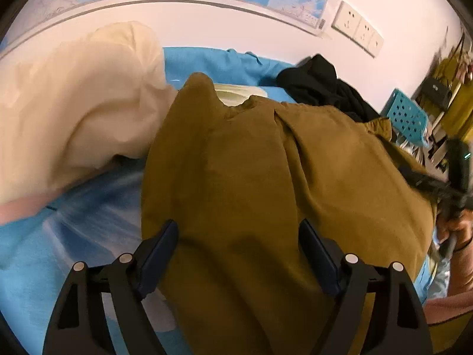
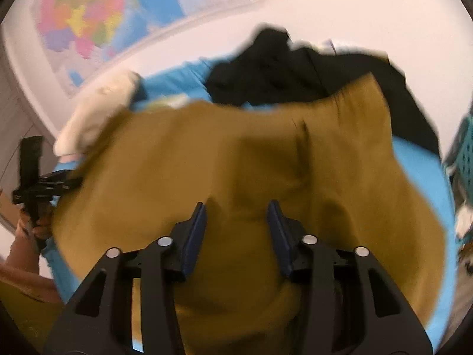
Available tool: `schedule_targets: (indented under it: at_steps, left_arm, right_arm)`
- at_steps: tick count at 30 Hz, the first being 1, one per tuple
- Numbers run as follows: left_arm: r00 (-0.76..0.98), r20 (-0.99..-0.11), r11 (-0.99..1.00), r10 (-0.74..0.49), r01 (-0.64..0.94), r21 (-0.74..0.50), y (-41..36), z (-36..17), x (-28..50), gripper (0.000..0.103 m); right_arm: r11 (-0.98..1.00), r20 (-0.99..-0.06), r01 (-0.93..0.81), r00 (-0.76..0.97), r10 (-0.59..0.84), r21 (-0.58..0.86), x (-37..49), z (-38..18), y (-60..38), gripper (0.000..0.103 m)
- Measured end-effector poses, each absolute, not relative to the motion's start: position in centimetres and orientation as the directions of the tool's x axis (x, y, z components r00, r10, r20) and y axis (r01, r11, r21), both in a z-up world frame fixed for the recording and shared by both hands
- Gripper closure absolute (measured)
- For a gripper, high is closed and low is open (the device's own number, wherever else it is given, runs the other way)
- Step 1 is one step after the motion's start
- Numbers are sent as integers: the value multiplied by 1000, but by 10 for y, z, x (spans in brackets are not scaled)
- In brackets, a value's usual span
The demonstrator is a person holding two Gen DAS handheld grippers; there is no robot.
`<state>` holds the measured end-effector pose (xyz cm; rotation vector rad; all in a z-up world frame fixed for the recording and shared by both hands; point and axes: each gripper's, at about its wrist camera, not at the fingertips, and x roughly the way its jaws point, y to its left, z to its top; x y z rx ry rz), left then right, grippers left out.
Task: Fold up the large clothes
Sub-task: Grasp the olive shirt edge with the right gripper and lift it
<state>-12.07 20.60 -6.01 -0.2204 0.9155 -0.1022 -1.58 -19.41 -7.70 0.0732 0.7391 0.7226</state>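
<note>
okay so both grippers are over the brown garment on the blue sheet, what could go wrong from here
The black clothing overlaps the brown garment's far edge and may get dragged into a fold. The cream garment sits close beside it and could snag. Both the left gripper and right gripper are open, gripping nothing.

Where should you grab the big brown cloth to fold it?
Grab the brown cloth by its gathered far edge, near the black clothes, coming from above. That edge is bunched into ridges a tool can pinch, while the middle lies flat on the blue sheet.
</note>
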Motion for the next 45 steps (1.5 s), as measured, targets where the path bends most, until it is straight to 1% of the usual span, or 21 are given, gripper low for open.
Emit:
schedule_targets:
  at_steps: [2,5,6,7,10,14,16,17,18,19,20,23,25,27,31,33,34,37,38,42,45]
  left_arm:
    - [605,-782,981,-149,-8,-193,200,-58,-120,21]
    - [608,-783,982,-134,-26,-189,201,-54,-122,22]
    - [619,-774,979,-137,-32,-199,203,-50,-125,22]
    - [633,-761,975,-143,-40,-217,206,-44,-132,22]
    - [669,-725,973,-163,-14,-231,209,-30,-155,23]
    - [677,-708,973,-199,50,-226,204,-26,-185,23]
    - [654,-732,977,-189,51,-206,202,-36,-190,23]
    - [629,-757,978,-179,32,-205,203,-46,-189,21]
    - [606,-773,975,-186,16,-222,206,-55,-185,20]
    - [584,-783,966,-212,2,-260,210,-65,-181,19]
    - [597,-768,957,-231,-5,-291,213,-68,-180,17]
    - [599,-772,960,-212,-22,-280,211,-66,-179,17]
    - [594,-779,960,-201,-37,-276,211,-63,-182,17]
    - [598,-777,957,-199,-54,-286,214,-59,-187,17]
    - [614,-758,945,-220,-59,-323,218,-48,-205,19]
    - [614,-755,939,-232,-60,-337,220,-46,-212,19]
    - [610,-759,940,-228,-66,-336,220,-45,-215,19]
    - [585,-763,927,-275,-49,-372,220,-46,-225,19]
    - [576,-761,919,-298,-43,-393,220,-47,-226,19]
    - [539,-759,895,-364,-23,-445,213,-55,-232,19]
    - [523,-737,865,-429,3,-502,205,-61,-233,19]
  right_arm:
    - [757,-575,-558,513,637,341,-15,-77,-197,70]
    - [750,-565,-544,507,651,375,-18,-71,-201,64]
    - [745,-557,-547,507,657,382,-21,-68,-203,61]
    - [741,-538,-550,518,665,386,-28,-63,-209,61]
    - [730,-489,-556,544,682,398,-48,-53,-228,54]
    - [735,-448,-550,582,678,397,-78,-48,-252,54]
    - [770,-479,-519,604,637,371,-83,-58,-260,55]
    - [792,-503,-492,613,610,362,-80,-66,-263,61]
    - [794,-515,-478,604,608,376,-75,-75,-267,71]
    - [780,-512,-461,589,625,422,-67,-86,-273,71]
    - [762,-495,-457,581,647,460,-65,-90,-276,71]
    - [749,-476,-433,585,657,502,-61,-92,-279,71]
    - [762,-484,-433,593,644,482,-67,-86,-277,67]
    - [753,-469,-441,595,653,489,-75,-80,-280,56]
    - [737,-425,-444,615,665,511,-96,-69,-295,44]
    - [716,-392,-431,624,676,549,-108,-68,-309,37]
    - [706,-383,-418,626,680,572,-113,-69,-315,37]
    - [695,-386,-377,624,679,612,-123,-78,-329,31]
    - [689,-399,-348,616,679,636,-126,-86,-334,27]
    - [647,-416,-287,572,707,706,-129,-109,-339,26]
    - [607,-415,-268,525,743,748,-129,-123,-334,26]
